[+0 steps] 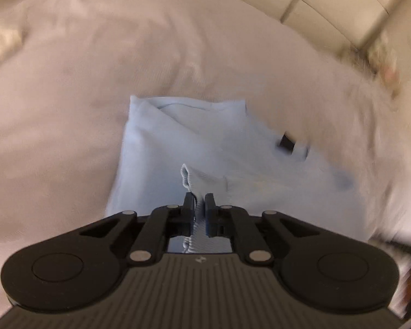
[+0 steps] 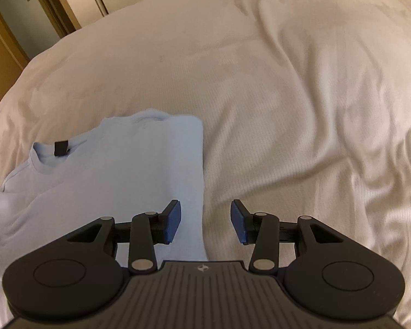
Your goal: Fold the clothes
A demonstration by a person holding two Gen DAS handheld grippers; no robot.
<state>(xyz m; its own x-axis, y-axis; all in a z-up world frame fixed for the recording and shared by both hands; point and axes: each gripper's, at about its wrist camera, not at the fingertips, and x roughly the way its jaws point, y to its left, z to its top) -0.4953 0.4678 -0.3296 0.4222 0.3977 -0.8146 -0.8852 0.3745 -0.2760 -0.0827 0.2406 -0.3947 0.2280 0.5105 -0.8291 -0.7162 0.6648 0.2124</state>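
The pale blue T-shirt (image 2: 117, 175) lies partly folded on the white bed cover (image 2: 287, 96). The left gripper (image 1: 199, 205) pinches its ribbed hem, apparently to carry a fold over. The right gripper (image 2: 205, 220) hovers at the shirt's straight side edge, fingers wide, holding nothing.

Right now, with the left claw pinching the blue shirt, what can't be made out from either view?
- Left wrist view: the objects at the right edge are smeared by motion blur.
- Left wrist view: the shirt fabric behind the left claw is hidden by its body.
- Right wrist view: the shirt's near hem is hidden under the open right claw.
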